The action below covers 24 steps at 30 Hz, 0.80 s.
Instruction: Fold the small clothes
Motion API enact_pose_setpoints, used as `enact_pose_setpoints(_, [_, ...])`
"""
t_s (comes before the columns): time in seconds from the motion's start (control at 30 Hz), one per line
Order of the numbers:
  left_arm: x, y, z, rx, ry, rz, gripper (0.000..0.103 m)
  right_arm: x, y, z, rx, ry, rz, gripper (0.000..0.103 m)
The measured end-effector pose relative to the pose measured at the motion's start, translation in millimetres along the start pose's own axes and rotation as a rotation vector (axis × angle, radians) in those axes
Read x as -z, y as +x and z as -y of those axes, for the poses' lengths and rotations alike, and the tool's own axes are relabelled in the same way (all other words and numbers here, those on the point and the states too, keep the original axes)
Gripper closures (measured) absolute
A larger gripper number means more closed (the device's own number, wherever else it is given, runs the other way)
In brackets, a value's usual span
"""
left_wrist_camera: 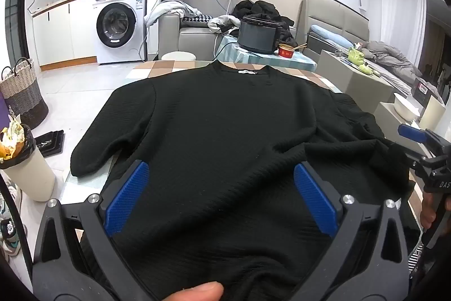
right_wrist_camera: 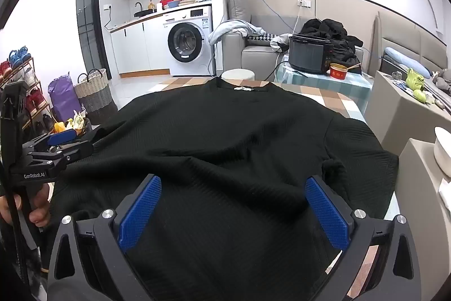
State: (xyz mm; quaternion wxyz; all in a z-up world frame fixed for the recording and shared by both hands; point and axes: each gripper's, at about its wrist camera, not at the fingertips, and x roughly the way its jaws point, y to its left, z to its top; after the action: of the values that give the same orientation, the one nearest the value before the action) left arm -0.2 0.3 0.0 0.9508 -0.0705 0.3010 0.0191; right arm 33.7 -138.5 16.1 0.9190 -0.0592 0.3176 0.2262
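- Black knit sweater (left_wrist_camera: 214, 131) lay spread on checkered table (left_wrist_camera: 157, 69), collar far, left sleeve over the edge.
- Left gripper (left_wrist_camera: 221, 193) and right gripper (right_wrist_camera: 232, 205) both gaped wide over near hem, holding nothing.

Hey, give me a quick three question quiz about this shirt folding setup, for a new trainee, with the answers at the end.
1. True or false: the black shirt lies spread on the checked table with its collar away from the person.
2. Multiple choice: how do the jaws of the left tool and the right tool stand? A) both open wide B) both shut C) one open, one shut
3. Short answer: which appliance stands under the kitchen counter?

Key
1. True.
2. A: both open wide above the shirt's near hem.
3. A white washing machine.
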Motion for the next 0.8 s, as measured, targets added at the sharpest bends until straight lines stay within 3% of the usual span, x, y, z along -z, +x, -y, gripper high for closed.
enact_pose_setpoints(0.8, [-1.0, -2.2, -1.8, -0.009, 0.009, -0.001, 0.001, 1.3, 0.1, 1.2, -0.003, 0.004, -0.002, 0.000])
